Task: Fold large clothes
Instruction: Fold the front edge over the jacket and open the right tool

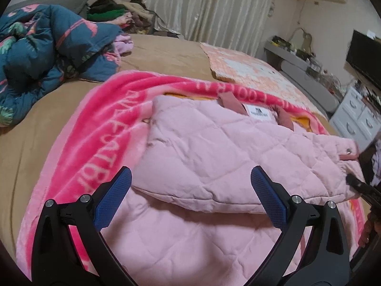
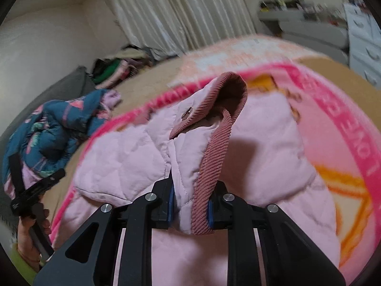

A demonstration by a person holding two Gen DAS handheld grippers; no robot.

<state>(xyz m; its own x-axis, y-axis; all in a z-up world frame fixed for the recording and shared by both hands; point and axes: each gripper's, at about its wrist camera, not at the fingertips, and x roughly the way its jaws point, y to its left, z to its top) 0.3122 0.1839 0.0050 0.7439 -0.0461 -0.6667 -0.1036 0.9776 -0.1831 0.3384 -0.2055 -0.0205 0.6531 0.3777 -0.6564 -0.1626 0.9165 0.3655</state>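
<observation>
A pale pink quilted jacket point(image 1: 214, 152) lies partly folded on a bright pink blanket point(image 1: 104, 119) on the bed. My left gripper point(image 1: 190, 195) hovers just above the jacket's near fold, its blue pads wide open and holding nothing. In the right wrist view my right gripper point(image 2: 190, 205) is shut on the jacket's point(image 2: 123, 157) front edge beside the dusty-pink ribbed trim point(image 2: 214, 162), and the cloth rises from it in a hump. A metal snap point(image 2: 187, 114) shows near the collar. The right gripper's black tip point(image 1: 359, 186) peeks in at the left view's right edge.
A blue flowered quilt point(image 1: 42, 47) is bunched at the bed's far left. A pile of clothes point(image 1: 114, 12) sits by the curtain. A peach patterned mat point(image 1: 250, 69) lies beyond the blanket. White drawers point(image 1: 357, 116) and a dark screen point(image 1: 366, 59) stand at the right.
</observation>
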